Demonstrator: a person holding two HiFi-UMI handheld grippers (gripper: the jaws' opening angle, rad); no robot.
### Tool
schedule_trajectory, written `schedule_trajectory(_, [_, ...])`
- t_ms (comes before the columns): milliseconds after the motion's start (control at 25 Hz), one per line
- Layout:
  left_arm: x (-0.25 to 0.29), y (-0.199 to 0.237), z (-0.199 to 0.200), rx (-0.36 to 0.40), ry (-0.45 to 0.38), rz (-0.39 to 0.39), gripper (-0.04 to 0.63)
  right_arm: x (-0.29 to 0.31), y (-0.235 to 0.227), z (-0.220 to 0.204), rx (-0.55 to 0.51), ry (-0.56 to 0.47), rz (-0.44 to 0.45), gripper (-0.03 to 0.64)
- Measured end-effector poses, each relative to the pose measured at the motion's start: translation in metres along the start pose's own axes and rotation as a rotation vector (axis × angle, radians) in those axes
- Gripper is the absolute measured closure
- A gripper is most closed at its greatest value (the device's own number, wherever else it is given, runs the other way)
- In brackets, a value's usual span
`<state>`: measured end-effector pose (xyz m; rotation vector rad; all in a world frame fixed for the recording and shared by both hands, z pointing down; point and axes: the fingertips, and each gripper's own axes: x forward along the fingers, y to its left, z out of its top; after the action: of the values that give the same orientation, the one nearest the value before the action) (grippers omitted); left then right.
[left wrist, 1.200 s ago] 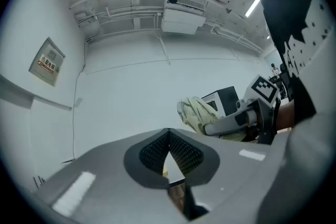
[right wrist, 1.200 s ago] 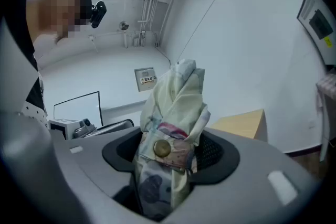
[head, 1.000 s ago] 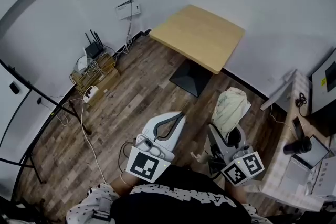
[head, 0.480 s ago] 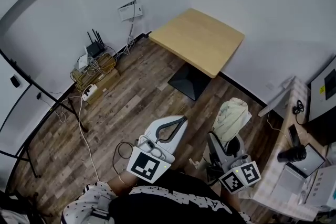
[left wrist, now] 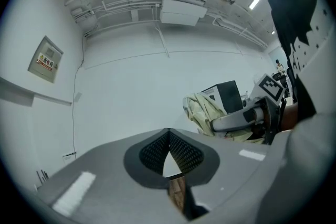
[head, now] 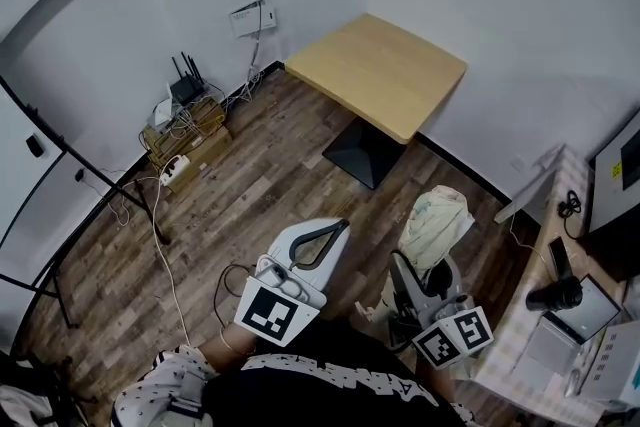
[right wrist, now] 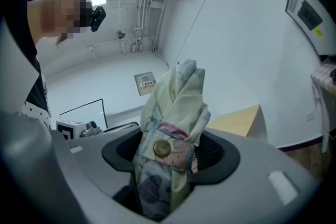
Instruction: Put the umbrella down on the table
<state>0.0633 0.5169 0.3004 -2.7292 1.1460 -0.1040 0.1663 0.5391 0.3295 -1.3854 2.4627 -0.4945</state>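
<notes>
Between your right gripper's [right wrist: 170, 153] jaws sits the umbrella [right wrist: 176, 105]. They stand wide apart, and both pads press on its folded bundle, one on each side. It's a folding umbrella, collapsed. The cloth is a pale creamy yellow with faint pink and grey print, gathered in loose pleats. A strap [right wrist: 173, 150] wraps round the bundle right at the jaws, and a round brass-coloured snap button [right wrist: 161, 148] fastens it. Past the jaws, the cloth rises to a crumpled, blunt end.

Your left gripper [left wrist: 168, 136] has its jaws drawn together. Their tips meet with nothing between them, and only a small triangular gap shows behind the tips.

From the head view, both grippers are held out level in front of you, side by side, with the umbrella jutting forward from the right one. It hangs in the air over the dark wood-plank floor [head: 250, 185], resting on nothing. The table [head: 380, 65], a light wooden square top on a black pedestal base, stands against the white wall ahead of you, well apart from the umbrella. In the right gripper view, a corner of that tabletop shows just behind the bundle.
</notes>
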Motion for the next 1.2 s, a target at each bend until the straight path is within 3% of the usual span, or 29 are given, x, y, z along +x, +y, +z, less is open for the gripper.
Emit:
schedule_trajectory(160, [-0.003,0.004,-0.001,0.003,0.003,0.013,0.595,0.003,0.002,-0.003,0.001,0.008,0.012,0.327])
schedule_trajectory(440, [0.012,0.023,-0.014,-0.080,0.022,0.008,0.595,0.018,-0.008,-0.001,-0.012,0.026,-0.017,0.327])
schedule_trajectory(760, [0.046,0.070,-0.019,-0.061,-0.027,-0.026,0.595,0.063,-0.021,0.008,-0.040,0.005,-0.070,0.327])
schedule_trajectory(1200, [0.085,0.132,-0.032,-0.109,-0.043,-0.045,0.595,0.129,-0.039,0.011,-0.043,0.008,-0.107,0.327])
